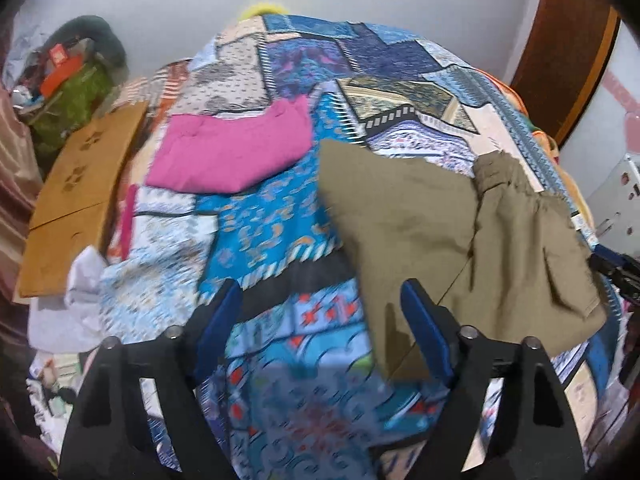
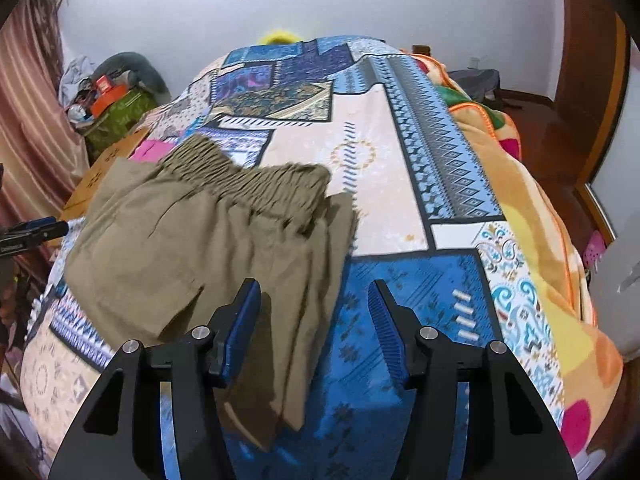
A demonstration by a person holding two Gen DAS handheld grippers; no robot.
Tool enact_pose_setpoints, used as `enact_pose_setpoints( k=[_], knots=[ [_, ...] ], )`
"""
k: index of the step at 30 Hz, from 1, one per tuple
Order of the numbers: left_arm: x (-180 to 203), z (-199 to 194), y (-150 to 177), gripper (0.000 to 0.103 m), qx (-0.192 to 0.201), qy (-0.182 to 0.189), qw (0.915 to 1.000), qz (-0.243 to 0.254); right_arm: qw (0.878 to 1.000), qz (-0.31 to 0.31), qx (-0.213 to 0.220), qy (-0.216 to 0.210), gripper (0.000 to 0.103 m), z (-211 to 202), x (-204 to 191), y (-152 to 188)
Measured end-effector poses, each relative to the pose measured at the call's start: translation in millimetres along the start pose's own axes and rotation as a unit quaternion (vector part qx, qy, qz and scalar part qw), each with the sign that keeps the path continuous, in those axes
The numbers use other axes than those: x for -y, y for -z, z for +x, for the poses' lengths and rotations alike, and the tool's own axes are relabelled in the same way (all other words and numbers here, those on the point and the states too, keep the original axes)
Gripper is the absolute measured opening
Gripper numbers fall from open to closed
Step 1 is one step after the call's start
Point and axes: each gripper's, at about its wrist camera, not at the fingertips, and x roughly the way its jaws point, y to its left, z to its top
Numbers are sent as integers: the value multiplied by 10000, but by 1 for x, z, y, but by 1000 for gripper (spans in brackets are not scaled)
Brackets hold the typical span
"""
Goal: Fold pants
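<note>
Pants [image 2: 208,248], one olive-green pair, lie on the patchwork bedspread [image 2: 400,184], already doubled over at least once: the gathered waistband [image 2: 244,172] sits at the far end and several cloth edges are stacked along the side nearest the right gripper [image 2: 314,312]. From that gripper the pants are ahead and to the left, with the near part of the cloth running under its left finger; whether the finger touches the cloth I cannot tell. From the left gripper [image 1: 322,312] the pants [image 1: 460,240] are ahead and to the right, their near corner reaching behind its right finger.

Both grippers stand wide open and neither has hold of anything; bedspread shows plainly between the pads of each.

My reading is that one fold is done and the hands are between grasps, so the step in hand is lining up for the next fold. That calls for each gripper to close on an edge of the stacked cloth, catching all layers together, then to carry that end over toward the waistband without dragging the lower layers out of line.

Counted: two grippers, one pair of olive pants, and one folded pink garment [image 1: 232,156] lying farther off, ahead and left of the left gripper. A flat brown cardboard sheet [image 1: 80,200] lies at the far left of that view, beside the bedspread.
</note>
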Motion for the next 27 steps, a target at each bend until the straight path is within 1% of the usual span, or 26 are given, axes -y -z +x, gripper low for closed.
enact_pose_setpoints(
  k=[2, 3, 5, 8, 11, 12, 13, 16, 17, 18, 19, 20, 21, 22, 23, 24, 27],
  knots=[
    [5, 11, -7, 76, -87, 131, 9999, 0, 10000, 64, -38, -50, 52, 5, 4, -5],
    [7, 17, -10, 73, -140, 160, 9998, 9, 9999, 100, -81, -84, 52, 9, 6, -7],
    [11, 29, -14, 71, -250, 204, 9995, 36, 9995, 177, -179, -173, 52, 17, 10, -9],
    [15, 45, -16, 68, -448, 379, 9983, -14, 9982, 324, -345, -371, 53, 30, 16, -10],
    [15, 54, -19, 65, -529, 602, 9967, -94, 9952, 535, -501, -651, 54, 40, 24, -8],
    [15, 56, -20, 61, -541, 714, 9959, -119, 9941, 591, -536, -733, 54, 42, 26, -8],
    [15, 57, -21, 59, -551, 757, 9955, -134, 9929, 647, -573, -818, 54, 44, 28, -7],
    [16, 61, -26, 51, -547, 830, 9949, -167, 9910, 709, -591, -966, 54, 46, 32, -7],
    [18, 62, -28, 46, -536, 845, 9948, -165, 9905, 720, -603, -1005, 54, 47, 32, -7],
    [19, 63, -28, 39, -524, 855, 9948, -149, 9901, 735, -606, -1035, 51, 48, 33, -8],
    [21, 63, -29, 33, -504, 854, 9950, -128, 9896, 732, -598, -1084, 48, 49, 32, -8],
    [25, 62, -31, 25, -487, 849, 9952, -93, 9887, 737, -598, -1158, 39, 50, 32, -9],
    [27, 63, -32, 19, -466, 808, 9956, -64, 9882, 768, -607, -1182, 38, 51, 31, -9],
    [29, 62, -33, 16, -436, 726, 9964, -20, 9883, 788, -600, -1163, 36, 52, 31, -10],
    [33, 61, -34, 12, -399, 626, 9972, 44, 9889, 746, -591, -1138, 33, 53, 29, -10],
    [35, 60, -35, 9, -364, 564, 9977, 75, 9899, 701, -563, -1096, 29, 53, 27, -11],
    [42, 54, -39, 6, -228, 304, 9989, 260, 9918, 616, -484, -1006, 18, 51, 23, -13]
  ],
)
